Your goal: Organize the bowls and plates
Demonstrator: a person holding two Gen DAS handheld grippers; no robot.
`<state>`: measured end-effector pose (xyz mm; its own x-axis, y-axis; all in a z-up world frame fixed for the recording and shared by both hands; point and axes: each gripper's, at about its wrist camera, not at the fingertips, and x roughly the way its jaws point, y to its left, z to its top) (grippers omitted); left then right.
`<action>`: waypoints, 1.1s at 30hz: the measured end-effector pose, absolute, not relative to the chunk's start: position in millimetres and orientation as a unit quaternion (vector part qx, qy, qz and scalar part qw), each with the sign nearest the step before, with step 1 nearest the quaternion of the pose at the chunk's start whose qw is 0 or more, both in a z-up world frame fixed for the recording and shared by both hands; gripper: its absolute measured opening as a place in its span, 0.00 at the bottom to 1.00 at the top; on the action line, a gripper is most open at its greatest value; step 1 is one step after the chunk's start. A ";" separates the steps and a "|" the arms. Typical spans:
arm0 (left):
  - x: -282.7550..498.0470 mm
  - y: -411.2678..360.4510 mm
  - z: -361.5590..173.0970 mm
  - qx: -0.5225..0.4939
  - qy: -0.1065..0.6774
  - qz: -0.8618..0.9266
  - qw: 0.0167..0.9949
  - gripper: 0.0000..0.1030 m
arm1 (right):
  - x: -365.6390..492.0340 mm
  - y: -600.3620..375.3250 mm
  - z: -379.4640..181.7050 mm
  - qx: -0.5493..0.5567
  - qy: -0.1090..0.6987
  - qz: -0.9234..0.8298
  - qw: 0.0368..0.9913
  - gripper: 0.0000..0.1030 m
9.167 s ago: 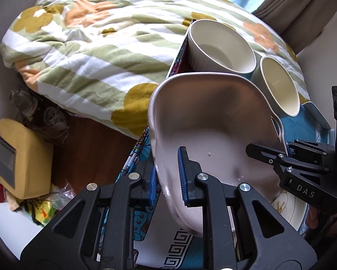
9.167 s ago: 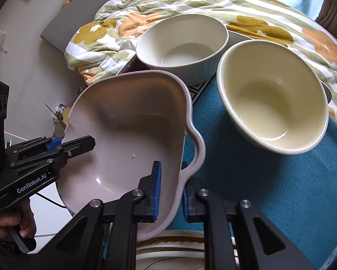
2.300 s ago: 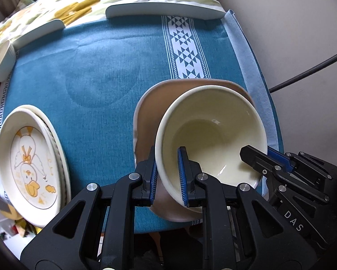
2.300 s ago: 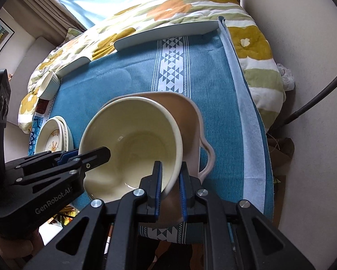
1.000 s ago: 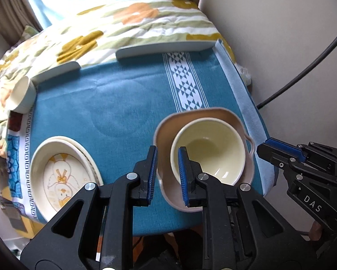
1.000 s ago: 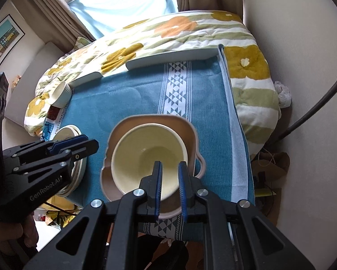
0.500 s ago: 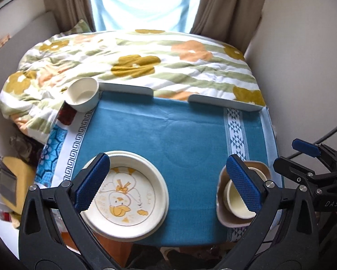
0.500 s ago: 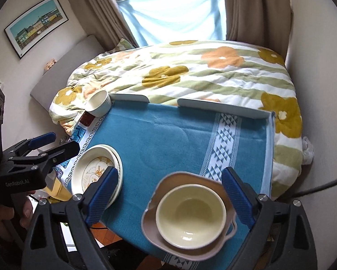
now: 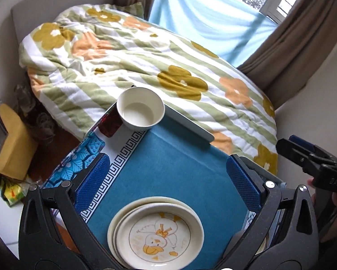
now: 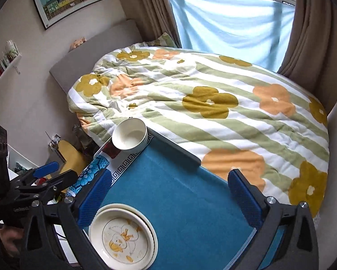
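Cream plates [image 9: 156, 231] with a yellow duck print sat stacked at bottom centre of the left wrist view, on the blue cloth of the desk [image 9: 179, 171]. White bowl [image 9: 140, 111] stood apart at the desk's far corner, upper centre of frame, next to the flowered bedspread [image 9: 146, 67]. Left hand-held gripper [image 9: 168, 184] had just been opening, jaws spread wide, nothing between them. Right hand-held gripper [image 10: 168, 198] likewise had just been opening, wide and empty, plates at lower left of its view.
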<state>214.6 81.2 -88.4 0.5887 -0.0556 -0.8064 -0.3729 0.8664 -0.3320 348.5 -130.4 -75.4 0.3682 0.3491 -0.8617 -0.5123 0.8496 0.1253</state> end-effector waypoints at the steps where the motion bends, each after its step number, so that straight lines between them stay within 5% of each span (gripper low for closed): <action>1: 224.5 92.5 -99.2 -0.252 0.451 0.096 0.851 1.00 | 362.3 -118.8 -89.8 -0.080 0.514 0.266 0.812 1.00; 5: 264.6 132.3 -147.1 -0.285 0.476 0.109 0.825 0.98 | 409.2 -77.6 -143.5 -0.056 0.559 0.281 0.778 1.00; 7: 283.1 147.3 -172.7 -0.303 0.489 0.109 0.811 0.87 | 424.6 -54.8 -169.1 -0.050 0.576 0.289 0.763 0.98; 12: 319.2 176.3 -222.4 -0.339 0.509 0.109 0.783 0.64 | 458.2 -10.6 -232.1 -0.032 0.623 0.297 0.723 0.61; 20: 345.6 192.1 -255.5 -0.345 0.519 0.113 0.774 0.45 | 477.9 10.5 -283.6 -0.021 0.650 0.300 0.698 0.33; 25: 349.0 189.9 -259.2 -0.318 0.528 0.125 0.777 0.21 | 481.3 17.1 -293.1 -0.023 0.655 0.302 0.692 0.20; 33: 349.0 188.1 -259.7 -0.296 0.532 0.129 0.783 0.17 | 480.7 20.8 -296.2 -0.031 0.652 0.300 0.696 0.14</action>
